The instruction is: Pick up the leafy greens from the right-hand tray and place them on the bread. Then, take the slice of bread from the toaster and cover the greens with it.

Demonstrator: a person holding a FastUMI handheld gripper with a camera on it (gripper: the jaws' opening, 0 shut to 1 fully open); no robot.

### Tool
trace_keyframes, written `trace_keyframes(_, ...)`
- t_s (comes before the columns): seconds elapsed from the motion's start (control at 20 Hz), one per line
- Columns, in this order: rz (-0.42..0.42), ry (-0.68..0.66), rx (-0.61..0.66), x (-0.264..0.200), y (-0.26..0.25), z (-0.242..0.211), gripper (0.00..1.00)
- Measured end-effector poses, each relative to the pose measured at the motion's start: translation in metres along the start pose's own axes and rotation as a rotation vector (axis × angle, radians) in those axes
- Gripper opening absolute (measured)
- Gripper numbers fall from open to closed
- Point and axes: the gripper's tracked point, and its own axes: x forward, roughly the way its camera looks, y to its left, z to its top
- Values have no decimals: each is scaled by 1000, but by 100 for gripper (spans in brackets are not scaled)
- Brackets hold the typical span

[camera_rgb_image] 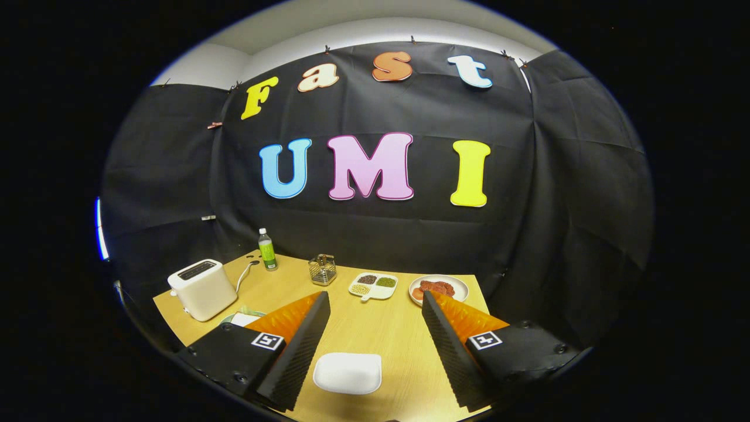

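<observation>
Jaws (375,346) wide apart, holding nothing, hovering over the wooden counter (375,328). Between the jaws, near their base, a white rounded-rectangle tray (347,373) lies flat on the counter, looks bare from here. Beyond the left jaw, a white toaster (202,288) with its slot up; cannot tell if bread sits in it. Just behind the left jaw tip, a pale plate (241,318) mostly hidden by the jaw, contents unclear, could be the bread. Beyond the right jaw tip, a round plate (438,289) with reddish food on it, touching the jaw's outline in view. Ahead between the jaws, farther off, a white divided dish (374,285) with dark, green and pale fillings. Past that a small wire basket (323,269), and a green-labelled bottle (268,249) near the wall. Leafy greens not clearly made out
</observation>
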Motion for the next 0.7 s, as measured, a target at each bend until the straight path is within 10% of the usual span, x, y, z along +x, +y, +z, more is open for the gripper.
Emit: trace_keyframes(0.7,11,30,-10,-2,3,-11,98)
